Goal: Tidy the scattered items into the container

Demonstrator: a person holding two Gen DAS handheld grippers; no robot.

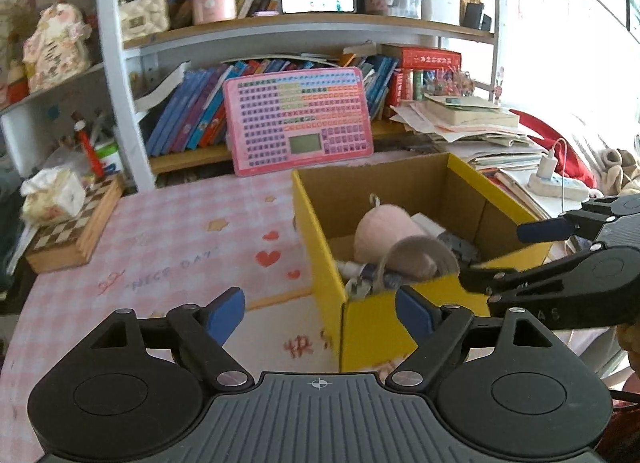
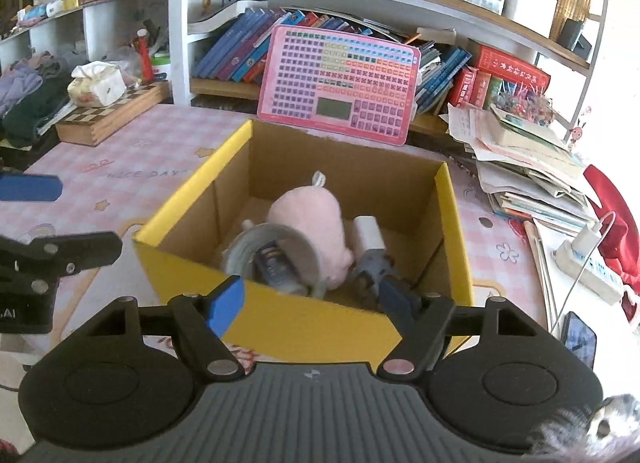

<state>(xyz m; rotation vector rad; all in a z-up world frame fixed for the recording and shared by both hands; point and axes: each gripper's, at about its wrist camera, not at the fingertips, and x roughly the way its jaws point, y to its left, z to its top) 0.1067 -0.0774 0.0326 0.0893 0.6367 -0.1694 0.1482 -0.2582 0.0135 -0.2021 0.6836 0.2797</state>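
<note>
A yellow cardboard box [image 1: 320, 239] [image 2: 188, 195] stands open on the pink checked tablecloth. Inside lie a pink plush toy [image 1: 384, 227] [image 2: 308, 219], a greyish roll of tape [image 1: 424, 253] [image 2: 308, 259], a white charger [image 2: 370, 235] and a grey plug [image 2: 374, 267]. My left gripper [image 1: 320, 311] hovers open at the box's near left corner with nothing between its blue pads; in the right wrist view it [image 2: 60, 219] shows at the left edge. My right gripper [image 2: 311, 303] is open above the box's near wall, holding nothing; in the left wrist view it [image 1: 516, 253] reaches in from the right.
A pink toy keyboard [image 2: 340, 83] leans on the bookshelf behind the box. A wooden chessboard box [image 1: 76, 227] with a tissue pack sits at the left. Stacked papers [image 2: 528, 159], a power strip [image 2: 588, 263] and a phone [image 2: 580, 337] crowd the right side.
</note>
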